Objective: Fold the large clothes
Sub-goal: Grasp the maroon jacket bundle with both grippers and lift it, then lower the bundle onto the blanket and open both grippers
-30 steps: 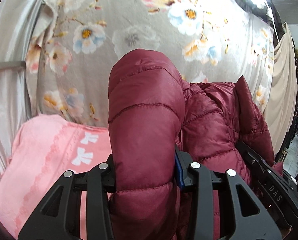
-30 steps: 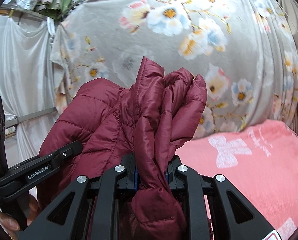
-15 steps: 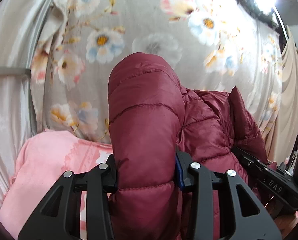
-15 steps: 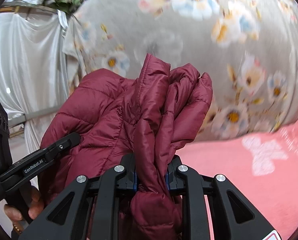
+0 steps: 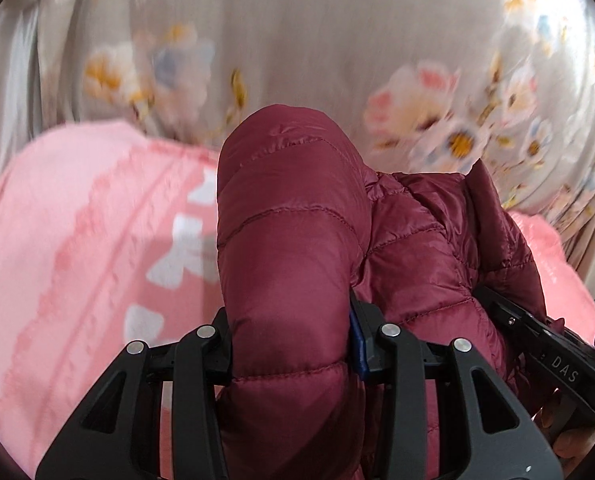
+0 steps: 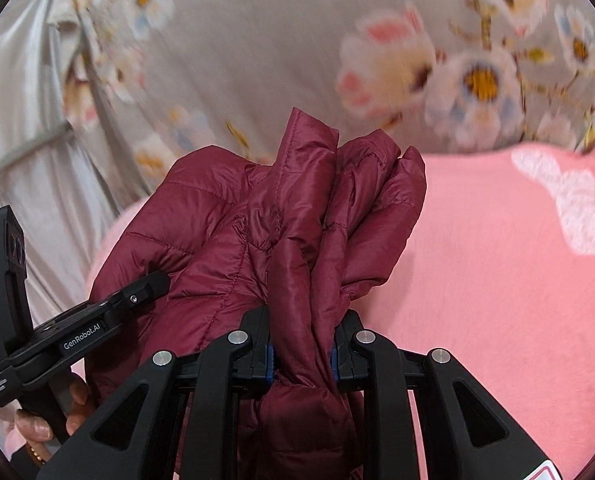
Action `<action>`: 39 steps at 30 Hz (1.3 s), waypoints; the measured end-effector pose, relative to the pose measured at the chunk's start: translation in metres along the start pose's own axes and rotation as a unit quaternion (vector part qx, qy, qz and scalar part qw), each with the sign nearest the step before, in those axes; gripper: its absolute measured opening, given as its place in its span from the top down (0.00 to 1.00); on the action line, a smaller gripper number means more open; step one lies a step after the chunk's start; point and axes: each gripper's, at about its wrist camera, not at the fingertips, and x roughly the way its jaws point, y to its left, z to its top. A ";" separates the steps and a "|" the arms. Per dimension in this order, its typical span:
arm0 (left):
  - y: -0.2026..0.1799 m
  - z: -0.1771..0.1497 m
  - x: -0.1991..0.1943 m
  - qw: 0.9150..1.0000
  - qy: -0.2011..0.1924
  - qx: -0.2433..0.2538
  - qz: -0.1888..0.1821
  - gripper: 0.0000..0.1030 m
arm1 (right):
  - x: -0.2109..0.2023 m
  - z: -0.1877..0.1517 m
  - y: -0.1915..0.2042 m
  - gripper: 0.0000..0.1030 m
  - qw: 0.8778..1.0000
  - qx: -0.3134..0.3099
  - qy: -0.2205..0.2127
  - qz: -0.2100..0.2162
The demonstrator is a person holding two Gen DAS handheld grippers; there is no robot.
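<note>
A maroon quilted puffer jacket (image 5: 297, 248) is held up between both grippers above a pink blanket (image 5: 77, 240). My left gripper (image 5: 291, 344) is shut on a thick padded fold of the jacket. My right gripper (image 6: 301, 354) is shut on a bunched edge of the jacket (image 6: 297, 216). The right gripper also shows at the right edge of the left wrist view (image 5: 537, 344); the left gripper shows at the left of the right wrist view (image 6: 97, 320). The two grippers are close side by side.
The pink blanket (image 6: 497, 280) with white bow prints covers the surface below. A grey floral sheet (image 5: 337, 40) hangs behind it, blurred. A pale curtain (image 6: 13, 120) hangs at the left.
Both views have tilted down: the pink blanket now fills much more of each frame and the floral sheet has shifted up. Both grippers keep their hold on the jacket.
</note>
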 end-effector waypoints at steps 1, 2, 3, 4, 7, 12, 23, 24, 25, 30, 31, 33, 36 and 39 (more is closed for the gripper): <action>0.002 -0.002 0.007 1.000 0.008 -0.003 0.001 0.63 | 0.008 -0.004 -0.003 0.82 1.000 0.004 0.010 -0.002; 0.005 -0.007 0.017 1.000 0.020 -0.006 0.003 0.63 | 0.017 -0.009 -0.007 0.82 1.000 0.007 0.024 -0.005; 0.008 -0.013 0.025 0.999 0.031 -0.007 0.009 0.62 | 0.022 -0.012 -0.011 0.81 1.000 0.010 0.028 -0.010; 0.010 -0.015 0.029 0.999 0.030 -0.007 0.015 0.61 | 0.026 -0.016 -0.015 0.80 0.999 0.012 0.029 -0.013; 0.016 -0.020 0.030 1.000 0.025 -0.012 0.011 0.58 | 0.031 -0.025 -0.022 0.76 0.999 0.023 0.033 -0.013; 0.016 -0.024 0.042 0.999 0.037 -0.004 0.030 0.48 | 0.036 -0.026 -0.028 0.68 0.998 0.036 0.039 -0.017; 0.011 -0.019 0.032 0.995 0.065 -0.009 0.073 0.41 | -0.001 -0.030 -0.029 0.49 0.996 0.021 0.041 -0.074; 0.010 -0.018 0.029 0.994 0.070 -0.009 0.081 0.41 | -0.005 -0.029 -0.029 0.49 0.996 0.018 0.040 -0.078; 0.009 -0.017 0.027 0.994 0.072 -0.007 0.086 0.41 | -0.010 -0.028 -0.028 0.49 0.996 0.013 0.038 -0.085; -0.001 -0.010 0.012 0.988 0.076 0.017 0.137 0.42 | -0.034 -0.011 -0.017 0.50 0.993 -0.013 0.015 -0.115; -0.004 -0.007 0.007 0.986 0.073 0.019 0.147 0.42 | -0.037 -0.007 -0.013 0.51 0.993 -0.017 0.011 -0.117; -0.007 0.000 -0.001 0.986 0.067 0.019 0.151 0.43 | -0.041 0.004 -0.004 0.59 0.993 -0.027 0.005 -0.116; -0.014 0.021 -0.013 0.987 0.049 0.015 0.150 0.42 | -0.038 0.020 0.012 0.75 0.992 -0.047 0.003 -0.115; -0.021 0.039 -0.015 0.987 0.038 0.016 0.156 0.41 | -0.028 0.034 0.023 0.79 0.991 -0.061 0.000 -0.116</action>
